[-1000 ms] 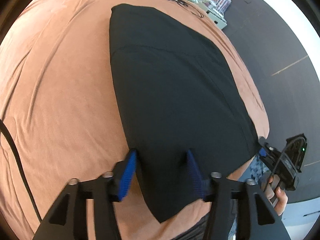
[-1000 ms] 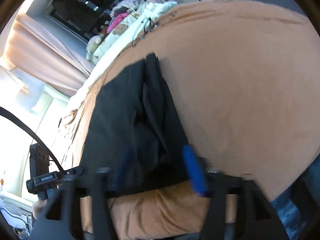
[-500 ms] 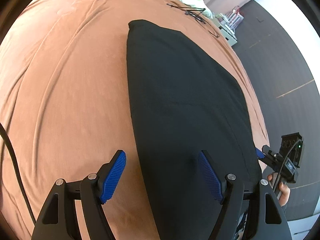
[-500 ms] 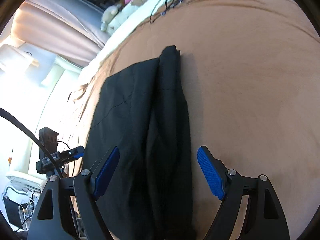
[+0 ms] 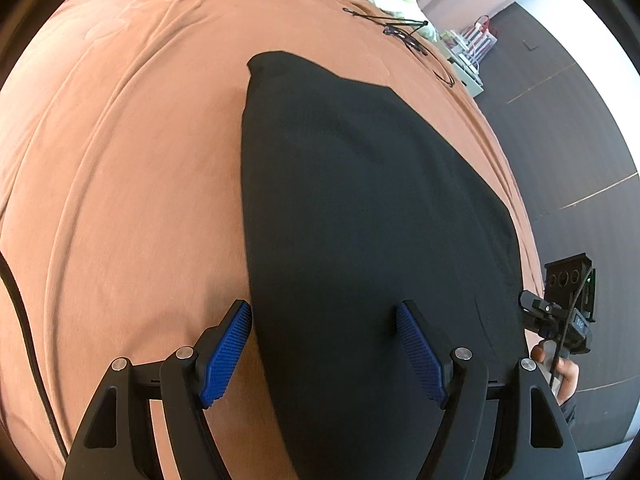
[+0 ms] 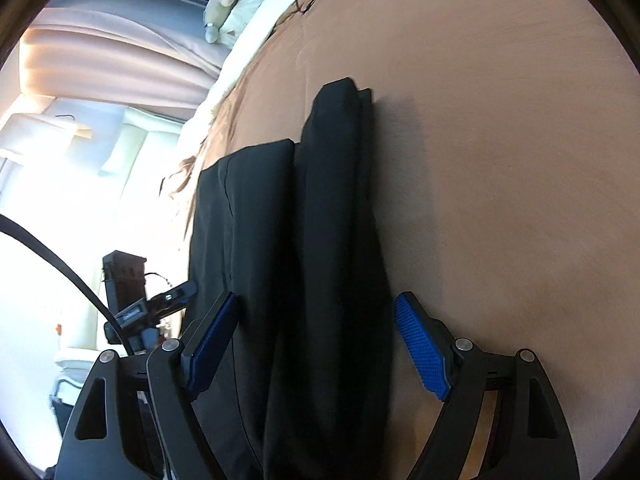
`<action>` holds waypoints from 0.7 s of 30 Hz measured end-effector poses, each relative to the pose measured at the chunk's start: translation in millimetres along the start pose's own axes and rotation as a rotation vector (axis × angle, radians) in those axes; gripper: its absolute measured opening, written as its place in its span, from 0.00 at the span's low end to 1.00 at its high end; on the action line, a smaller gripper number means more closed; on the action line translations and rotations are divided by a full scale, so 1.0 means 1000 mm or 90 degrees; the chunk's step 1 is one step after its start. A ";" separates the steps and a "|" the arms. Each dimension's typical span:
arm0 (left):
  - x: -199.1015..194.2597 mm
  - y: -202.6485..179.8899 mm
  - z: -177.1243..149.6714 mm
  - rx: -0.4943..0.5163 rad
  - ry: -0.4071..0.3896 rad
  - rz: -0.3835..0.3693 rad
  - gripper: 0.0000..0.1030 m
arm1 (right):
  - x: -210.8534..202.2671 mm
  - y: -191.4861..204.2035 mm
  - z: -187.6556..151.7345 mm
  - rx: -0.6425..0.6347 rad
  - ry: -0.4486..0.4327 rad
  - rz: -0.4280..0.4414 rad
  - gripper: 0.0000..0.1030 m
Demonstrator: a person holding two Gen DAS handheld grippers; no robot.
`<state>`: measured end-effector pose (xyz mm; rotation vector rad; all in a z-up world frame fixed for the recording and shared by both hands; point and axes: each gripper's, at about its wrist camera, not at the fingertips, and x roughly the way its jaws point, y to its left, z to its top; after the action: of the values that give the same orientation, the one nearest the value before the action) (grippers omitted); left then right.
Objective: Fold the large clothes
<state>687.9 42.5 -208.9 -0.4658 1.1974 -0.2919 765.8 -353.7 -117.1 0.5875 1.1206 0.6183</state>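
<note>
A large black garment lies folded lengthwise on a brown bed cover. My left gripper is open and empty, above the garment's near left edge. In the right wrist view the garment shows layered folds, with a long folded strip along its right side. My right gripper is open and empty, straddling the garment's near end. The right gripper's body and the hand holding it also show in the left wrist view. The left gripper's body shows in the right wrist view.
Black cables lie on the far end of the bed. White bedding and soft toys sit beyond it. Dark floor lies past the bed's right edge. A black cord runs at my left.
Both grippers have opened and let go of the black garment. They have drawn back toward the near end, and the garment now lies flat.
</note>
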 end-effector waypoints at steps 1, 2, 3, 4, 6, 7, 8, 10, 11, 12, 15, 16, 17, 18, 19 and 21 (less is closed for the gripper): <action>0.003 -0.001 0.002 0.002 0.001 0.005 0.74 | 0.004 0.000 0.002 0.000 0.006 0.005 0.77; 0.004 -0.001 0.003 0.003 0.002 0.009 0.74 | 0.010 0.001 0.005 -0.002 0.012 0.009 0.77; 0.007 -0.003 0.005 0.004 0.004 0.017 0.74 | 0.016 0.002 0.009 -0.006 0.016 0.009 0.77; 0.009 -0.004 0.006 0.006 0.006 0.025 0.74 | 0.018 0.003 0.012 -0.011 0.016 0.002 0.76; 0.012 -0.008 0.008 0.012 0.008 0.036 0.75 | 0.023 0.009 0.013 -0.032 0.011 -0.026 0.59; 0.012 -0.009 0.008 0.013 0.009 0.039 0.75 | 0.025 0.011 0.014 -0.040 0.012 -0.035 0.42; 0.010 -0.008 0.006 0.010 0.007 0.039 0.75 | 0.018 0.013 0.012 -0.046 0.010 -0.039 0.37; 0.007 -0.007 0.006 0.003 0.002 0.039 0.69 | 0.012 0.024 0.009 -0.069 -0.013 -0.039 0.23; 0.005 -0.008 0.006 0.005 -0.001 0.044 0.67 | 0.008 0.031 0.006 -0.084 -0.022 -0.044 0.18; 0.002 -0.009 0.006 0.007 -0.004 0.048 0.61 | 0.006 0.036 0.003 -0.095 -0.029 -0.049 0.15; -0.010 -0.015 0.006 0.011 -0.013 0.042 0.46 | -0.005 0.060 -0.007 -0.133 -0.054 -0.062 0.13; -0.014 -0.018 0.006 0.011 -0.016 0.039 0.41 | -0.007 0.068 -0.012 -0.143 -0.062 -0.065 0.12; -0.019 -0.022 0.004 0.013 -0.020 0.037 0.39 | -0.008 0.075 -0.016 -0.151 -0.067 -0.068 0.12; -0.025 -0.026 0.003 0.017 -0.024 0.033 0.34 | -0.012 0.083 -0.021 -0.159 -0.076 -0.074 0.11; -0.029 -0.031 0.004 0.020 -0.028 0.030 0.31 | -0.011 0.088 -0.025 -0.164 -0.080 -0.078 0.11; -0.038 -0.040 0.003 0.025 -0.037 0.022 0.26 | -0.021 0.101 -0.038 -0.178 -0.097 -0.085 0.10</action>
<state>678.2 26.1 -157.0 -0.4170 1.1395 -0.2702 708.4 -294.4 -45.1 0.3115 0.9037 0.5921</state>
